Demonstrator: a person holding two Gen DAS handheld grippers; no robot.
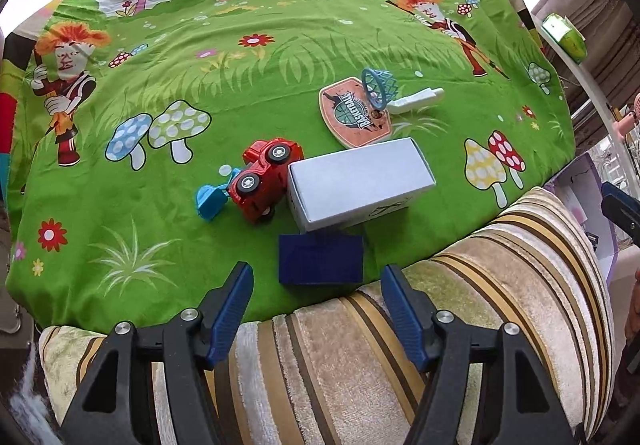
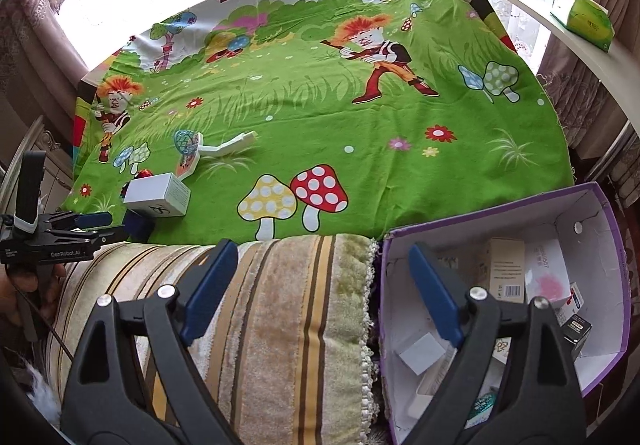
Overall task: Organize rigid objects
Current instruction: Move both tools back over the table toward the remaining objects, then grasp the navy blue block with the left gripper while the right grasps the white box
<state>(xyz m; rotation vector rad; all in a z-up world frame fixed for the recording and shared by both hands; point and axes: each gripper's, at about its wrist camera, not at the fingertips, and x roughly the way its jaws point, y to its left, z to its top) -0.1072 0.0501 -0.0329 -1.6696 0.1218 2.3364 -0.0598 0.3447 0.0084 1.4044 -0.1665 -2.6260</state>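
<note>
On the green cartoon cloth (image 1: 168, 205) lie a dark blue box (image 1: 321, 260), a white box (image 1: 360, 185), a red toy truck (image 1: 264, 177) with a cyan scoop (image 1: 210, 201), and a basketball-hoop toy (image 1: 356, 113). My left gripper (image 1: 316, 277) is open. The dark blue box sits between its fingertips (image 1: 244, 273), and the pads are clear of it. My right gripper (image 2: 322, 249) is open and empty, hanging over the striped cushion (image 2: 280, 305) beside the purple box (image 2: 600, 213). The right wrist view also shows the left gripper (image 2: 94, 221), the white box (image 2: 156, 193) and the hoop toy (image 2: 188, 149).
The purple box holds several small cartons (image 2: 506, 269). A green tissue pack (image 2: 582, 19) rests on a white shelf (image 2: 560, 41) at the right. The striped cushion (image 1: 400, 345) borders the cloth's near edge. Curtains and a bright window stand behind the cloth.
</note>
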